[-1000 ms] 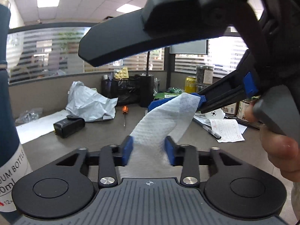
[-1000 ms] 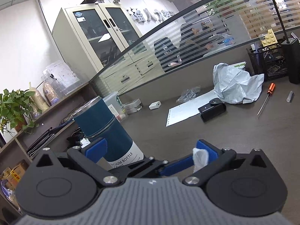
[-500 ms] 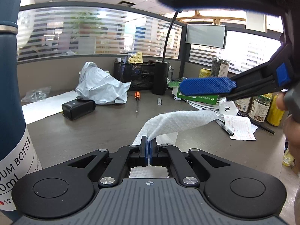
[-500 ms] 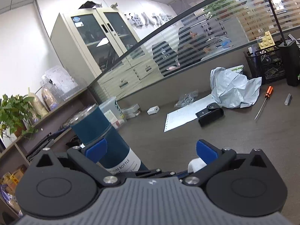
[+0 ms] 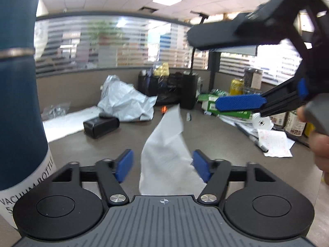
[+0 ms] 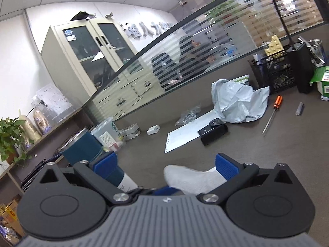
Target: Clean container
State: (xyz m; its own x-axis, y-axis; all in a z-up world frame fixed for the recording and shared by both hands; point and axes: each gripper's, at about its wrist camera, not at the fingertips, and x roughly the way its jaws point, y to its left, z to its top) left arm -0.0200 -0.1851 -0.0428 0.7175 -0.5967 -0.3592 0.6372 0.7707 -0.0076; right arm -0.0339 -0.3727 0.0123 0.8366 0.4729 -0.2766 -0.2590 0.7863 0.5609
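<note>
At the far left of the left wrist view, the container to be cleaned, a tall dark-blue vacuum bottle (image 5: 18, 103), is seen upright on the tabletop (image 5: 216, 135). It is a smooth, matte cylinder ringed by a thin metal band, with a white printed label near its base. At centre, the left tongs (image 5: 162, 162) are caught opening. A white paper towel (image 5: 166, 150) stands between their ribbed blue pads but is not pinched; it is a soft, embossed, crumpled strip tapering to a loose corner. To the right, the right tongs (image 6: 166, 165) are held released, spread wide, with the towel's rounded fold just beside the right-hand pad and nothing gripped. The step in hand is judged to be a hand-over or re-grasp of the towel before wiping. It would be done well if the towel were bunched thick and seized deep in the pads of one pair, since a limp sheet is likely to slip, while the bottle is steadied against tipping by the other. Farther back, a boxy black pouch (image 5: 100, 123) and a creased grey plastic bag (image 5: 125, 105) are shown, well apart from the work.
</note>
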